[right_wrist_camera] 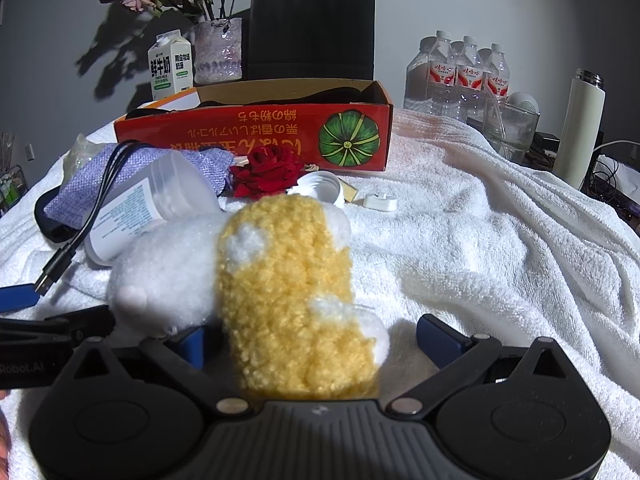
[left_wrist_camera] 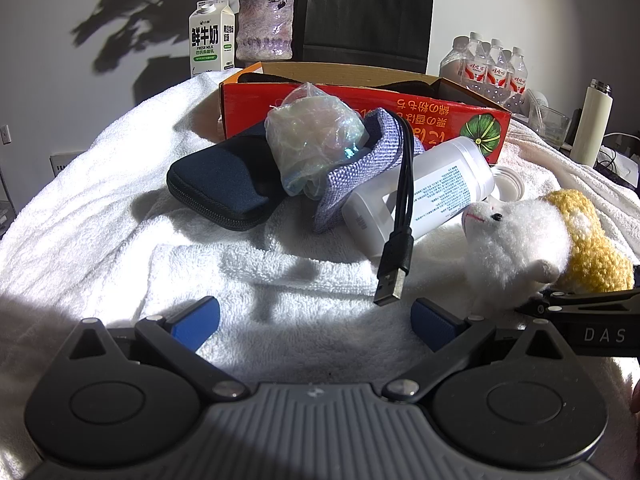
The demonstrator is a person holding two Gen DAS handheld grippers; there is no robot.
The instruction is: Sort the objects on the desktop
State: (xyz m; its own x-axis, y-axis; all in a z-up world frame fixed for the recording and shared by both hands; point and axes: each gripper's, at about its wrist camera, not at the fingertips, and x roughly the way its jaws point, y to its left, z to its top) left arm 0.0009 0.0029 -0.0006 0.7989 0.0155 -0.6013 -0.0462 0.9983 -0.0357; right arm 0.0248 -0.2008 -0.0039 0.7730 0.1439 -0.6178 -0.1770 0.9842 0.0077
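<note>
In the left wrist view my left gripper [left_wrist_camera: 316, 324] is open over the white towel [left_wrist_camera: 100, 216], nothing between its blue pads. A black USB cable plug [left_wrist_camera: 390, 280] dangles just ahead of it. Behind lie a dark blue zip case [left_wrist_camera: 220, 188], an iridescent plastic bag [left_wrist_camera: 316, 136], a purple woven pouch [left_wrist_camera: 360, 172] and a white bottle [left_wrist_camera: 432, 188] on its side. The white and yellow plush toy [right_wrist_camera: 280, 280] lies between the open fingers of my right gripper [right_wrist_camera: 318, 342]; the right pad stands clear of it. The red cardboard box [right_wrist_camera: 256, 136] stands open behind, with a red rose [right_wrist_camera: 266, 174] in front of it.
A white cap [right_wrist_camera: 320, 186] and a small white plastic piece [right_wrist_camera: 380, 202] lie on the towel. At the back stand a milk carton [left_wrist_camera: 210, 36], a vase [left_wrist_camera: 264, 26], a black paper bag [left_wrist_camera: 368, 12], water bottles [right_wrist_camera: 460, 76], a glass jar [right_wrist_camera: 510, 128] and a white flask [right_wrist_camera: 580, 128].
</note>
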